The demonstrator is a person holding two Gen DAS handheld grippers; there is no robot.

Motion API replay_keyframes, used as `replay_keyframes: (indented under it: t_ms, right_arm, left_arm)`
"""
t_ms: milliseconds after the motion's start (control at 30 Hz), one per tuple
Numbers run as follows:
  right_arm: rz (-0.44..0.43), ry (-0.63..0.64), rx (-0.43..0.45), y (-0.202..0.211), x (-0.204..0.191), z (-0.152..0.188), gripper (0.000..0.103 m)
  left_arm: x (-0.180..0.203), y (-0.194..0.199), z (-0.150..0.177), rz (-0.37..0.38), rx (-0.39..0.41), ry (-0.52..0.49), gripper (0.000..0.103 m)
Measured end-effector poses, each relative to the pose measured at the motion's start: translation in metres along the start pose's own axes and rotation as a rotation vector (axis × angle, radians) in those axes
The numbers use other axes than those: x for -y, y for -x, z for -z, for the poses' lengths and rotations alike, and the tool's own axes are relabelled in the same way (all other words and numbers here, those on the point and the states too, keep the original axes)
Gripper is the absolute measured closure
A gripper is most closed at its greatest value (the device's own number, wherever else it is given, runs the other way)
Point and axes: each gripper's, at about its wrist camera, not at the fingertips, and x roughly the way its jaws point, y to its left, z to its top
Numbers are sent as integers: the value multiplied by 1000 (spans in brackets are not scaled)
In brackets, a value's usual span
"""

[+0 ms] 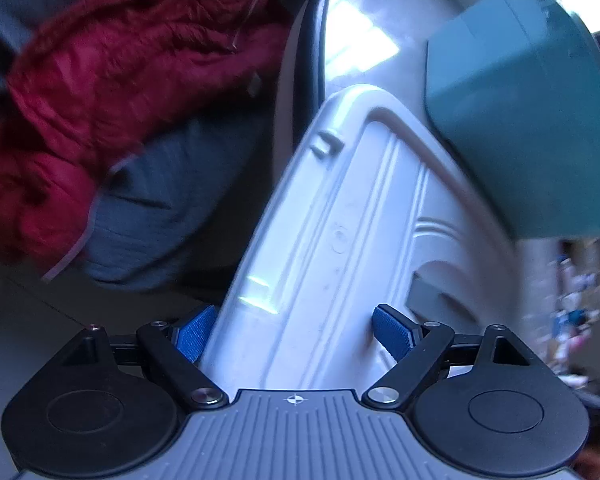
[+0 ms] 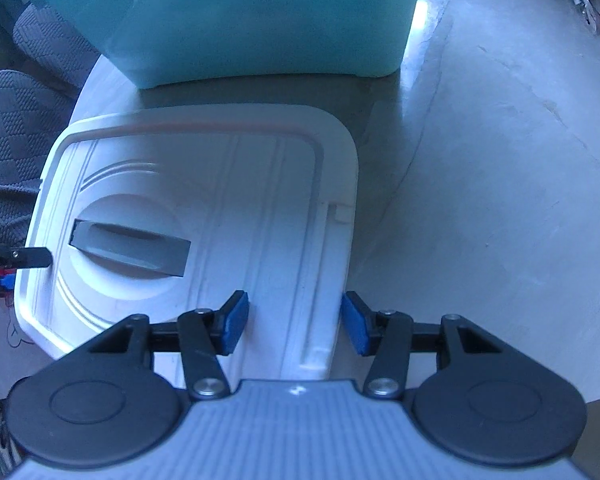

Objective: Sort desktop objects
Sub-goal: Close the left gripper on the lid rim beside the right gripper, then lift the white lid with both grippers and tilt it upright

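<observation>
A: Where does the white ribbed plastic lid [image 2: 204, 216] with the grey recessed handle [image 2: 130, 248] lie?

B: Flat on the pale round tabletop [image 2: 500, 200], just in front of the teal plastic bin [image 2: 260, 16]. Its near edge runs under both grippers, its long axis crossways to the right gripper's [image 2: 295, 326] line of sight, and the handle sits off to that gripper's left.

A: And the right gripper?

B: Its blue pads [image 2: 236, 324] stand apart astride the lid's right-hand edge strip. One pad is over the lid and the other just outside the rim; neither presses on it, so it holds nothing.

A: The left one?

B: The left gripper [image 1: 294, 332] comes at the lid's opposite side. Its jaws stand wide, with the lid's edge between the pads [image 1: 394, 332], though I cannot tell whether they touch. I judge it isn't clamped.

A: Which is better placed?

B: Both straddle an edge. I'd say the lid wants lifting by both, towards the bin ahead. A red quilted jacket [image 1: 112, 92] on a grey cushion [image 1: 160, 208] lies beyond, to the left gripper's left.
</observation>
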Motion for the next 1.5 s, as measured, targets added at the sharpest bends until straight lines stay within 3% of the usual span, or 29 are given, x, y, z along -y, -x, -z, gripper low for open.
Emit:
replay_keyframes:
  t_ms: [200,400,567,733,867,1100,1500]
  right_arm:
    - [-2,-6,2,6,8,4,50]
    - [-9,-9,14,13,14,9,50]
    - [-29,2,19,18,21,14,50]
    - [-32,-14,22,22,25,16,48]
    - [-34,-14,17,22,24,17,37]
    - [-65,-95,28,31,35,27,36]
    - [-141,-367,-54,38,61,71,36]
  left_arm:
    - [-1,-4,9,35,43,-32,22]
    - [-26,23,14,137,96,-3,50]
    - [-43,29,28,212,89,51,59]
    - [-39,40,39,225,102,67,63]
    - [-26,54,43,194,103,17,64]
    - [-14,69,42,164,114,-38,65]
    - [-9,70,42,130,131,-50,64]
